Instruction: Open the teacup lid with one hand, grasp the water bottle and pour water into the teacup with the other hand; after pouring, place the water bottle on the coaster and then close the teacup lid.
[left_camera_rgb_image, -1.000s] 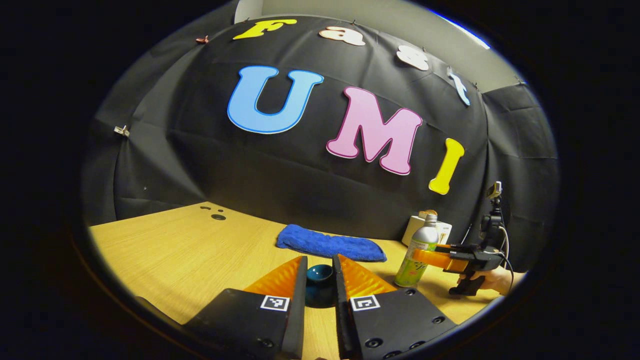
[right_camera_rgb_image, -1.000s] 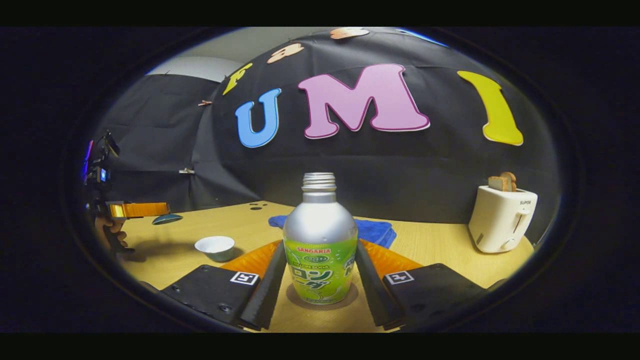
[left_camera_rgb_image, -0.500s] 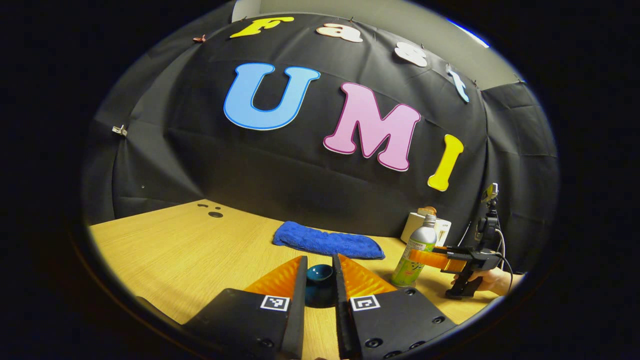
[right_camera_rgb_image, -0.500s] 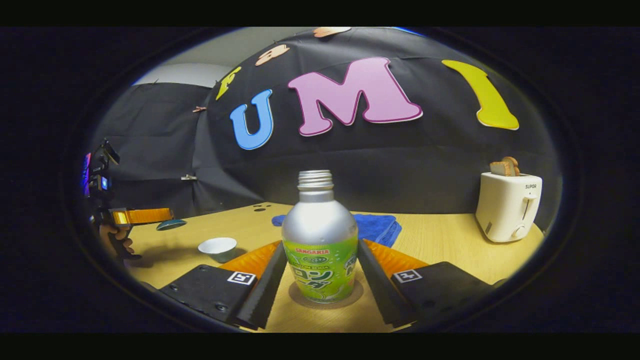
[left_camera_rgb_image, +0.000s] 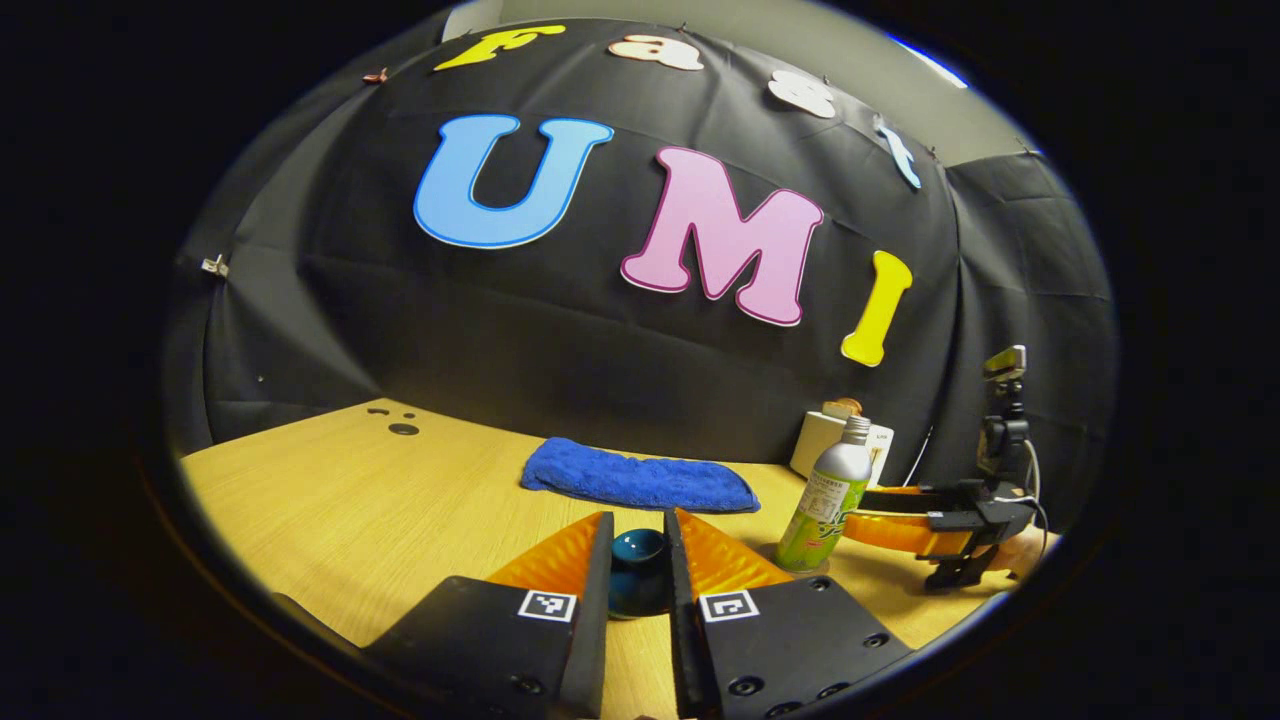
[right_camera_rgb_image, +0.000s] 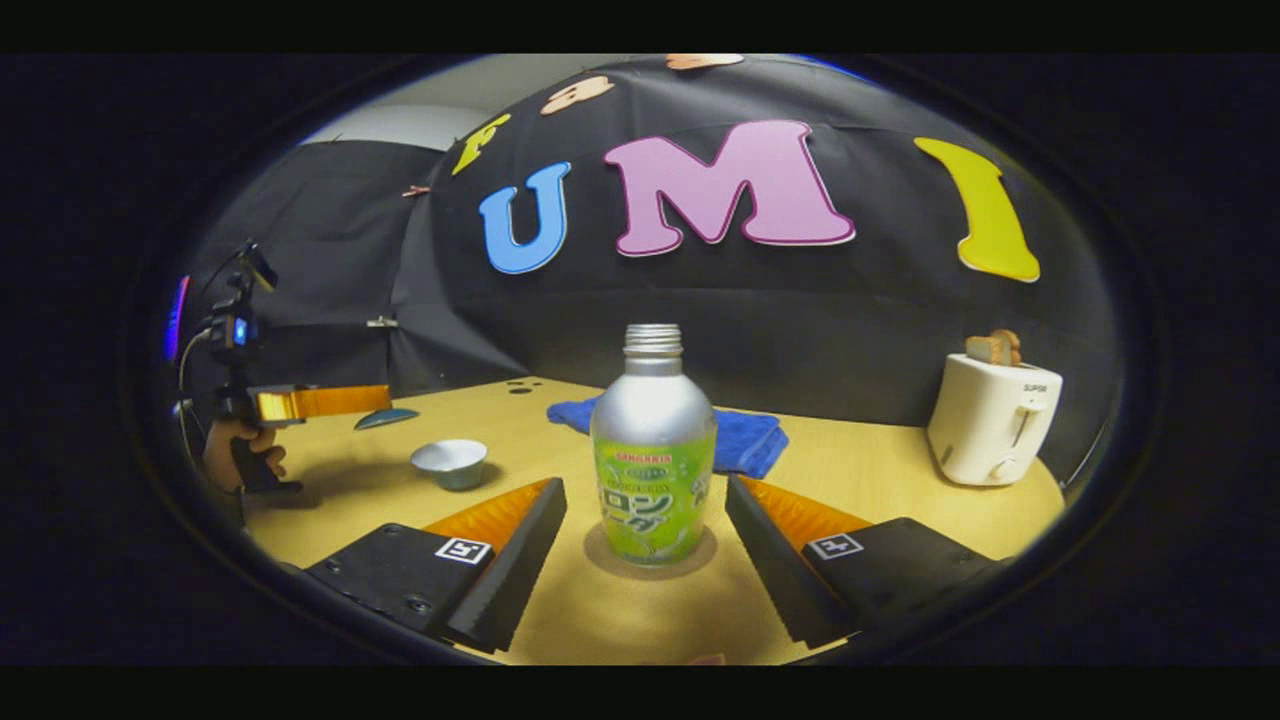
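left gripper (left_camera_rgb_image: 638, 560) clenched on lid (left_camera_rgb_image: 638, 572), held above table (left_camera_rgb_image: 350, 500) | right gripper (right_camera_rgb_image: 645, 540) released, fingers apart either side of bottle (right_camera_rgb_image: 653, 450) | bottle upright on coaster (right_camera_rgb_image: 650, 552) | cup (right_camera_rgb_image: 450, 463) uncovered, left of bottle

Water bottle (right_camera_rgb_image: 653, 455) stands on coaster (right_camera_rgb_image: 650, 553), towel (right_camera_rgb_image: 745, 440) behind, toaster (right_camera_rgb_image: 992, 420) right, teacup (right_camera_rgb_image: 450, 463) left.
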